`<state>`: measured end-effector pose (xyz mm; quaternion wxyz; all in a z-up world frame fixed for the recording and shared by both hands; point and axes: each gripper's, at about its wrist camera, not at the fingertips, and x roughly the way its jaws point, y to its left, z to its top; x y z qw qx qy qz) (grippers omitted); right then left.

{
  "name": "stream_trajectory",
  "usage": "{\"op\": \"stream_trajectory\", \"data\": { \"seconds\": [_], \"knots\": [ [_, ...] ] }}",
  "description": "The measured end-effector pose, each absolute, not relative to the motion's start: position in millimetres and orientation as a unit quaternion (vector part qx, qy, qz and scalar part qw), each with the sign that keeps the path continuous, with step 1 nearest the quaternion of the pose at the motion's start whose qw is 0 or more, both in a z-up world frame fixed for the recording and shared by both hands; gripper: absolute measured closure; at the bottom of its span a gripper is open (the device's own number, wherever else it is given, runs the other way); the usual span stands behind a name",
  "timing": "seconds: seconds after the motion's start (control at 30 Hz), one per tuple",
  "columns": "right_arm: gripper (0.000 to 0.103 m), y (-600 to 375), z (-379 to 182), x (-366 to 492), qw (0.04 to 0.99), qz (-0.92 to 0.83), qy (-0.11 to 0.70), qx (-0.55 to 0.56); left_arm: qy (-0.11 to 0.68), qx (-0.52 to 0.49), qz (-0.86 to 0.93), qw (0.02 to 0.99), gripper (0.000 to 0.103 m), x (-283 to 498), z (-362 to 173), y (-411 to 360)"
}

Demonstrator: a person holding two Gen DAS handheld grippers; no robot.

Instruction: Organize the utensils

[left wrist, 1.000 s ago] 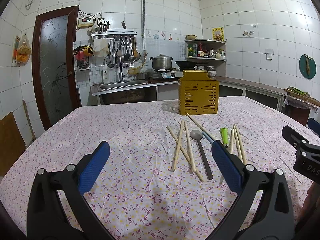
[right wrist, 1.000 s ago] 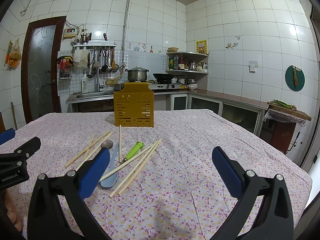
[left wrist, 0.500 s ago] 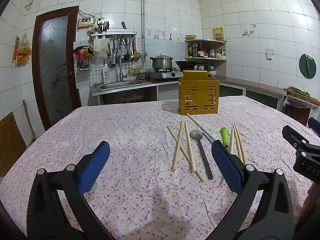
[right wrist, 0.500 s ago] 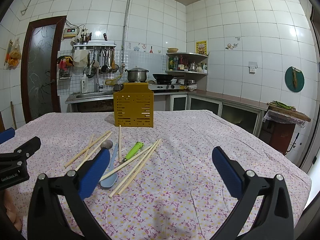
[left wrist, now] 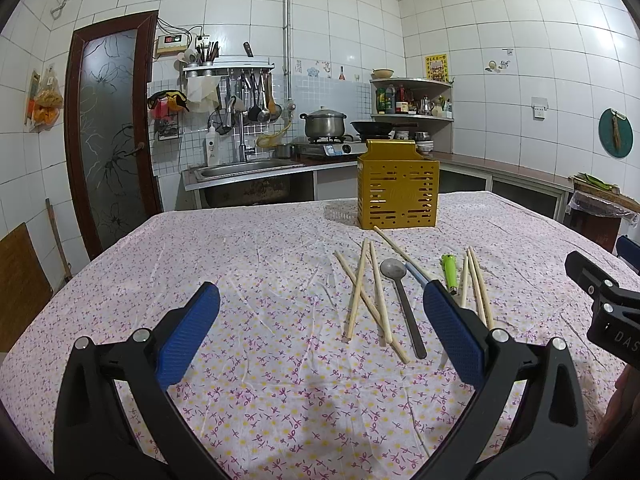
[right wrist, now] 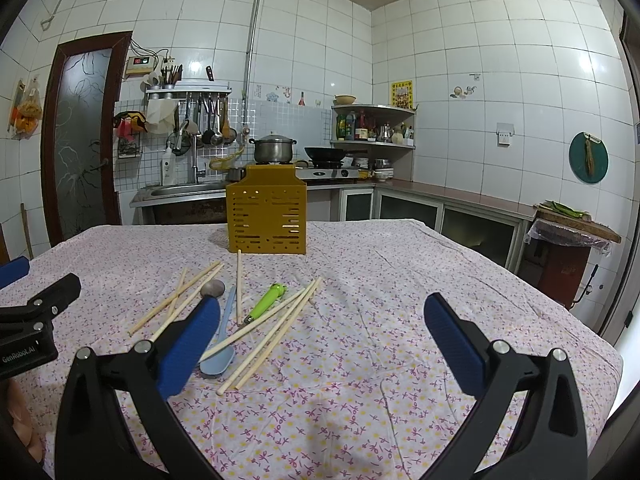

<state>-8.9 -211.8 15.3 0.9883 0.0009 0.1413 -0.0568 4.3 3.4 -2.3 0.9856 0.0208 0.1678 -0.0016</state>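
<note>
Tablecloth [left wrist: 248, 264] is thin printed cloth, matt, creased all over. Chopsticks [left wrist: 362, 292] look like pale bare wood, unvarnished. Dark spoon [left wrist: 402, 304] is dull metal; blue spoon [right wrist: 219, 354] is smooth matt plastic. Green handle [right wrist: 269, 300] is glossy plastic (tip too small to tell). Yellow holder [right wrist: 267, 216] is slotted, satin finish, metal or plastic unclear. Left gripper [left wrist: 320, 334] and right gripper [right wrist: 322, 340] pads: textured blue rubber on matt black plastic arms.

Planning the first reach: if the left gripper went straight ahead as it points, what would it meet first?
Probably just the tablecloth: the open left gripper aims left of the chopsticks. Depth is unclear.
</note>
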Motion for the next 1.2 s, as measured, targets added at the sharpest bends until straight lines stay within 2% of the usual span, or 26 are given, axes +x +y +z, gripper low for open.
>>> {"op": "stream_trajectory", "data": {
  "seconds": [0.97, 1.2],
  "knots": [
    [0.004, -215.3, 14.4, -6.0, 0.988, -0.058, 0.144, 0.002, 0.17, 0.02, -0.002, 0.985, 0.005, 4.7, -2.2, 3.7],
    [0.004, -216.6, 15.5, 2.6, 0.985, -0.059, 0.162, 0.001, 0.195, 0.018, 0.005, 0.981, 0.005, 13.5, -7.1, 4.6]
  ]
}}
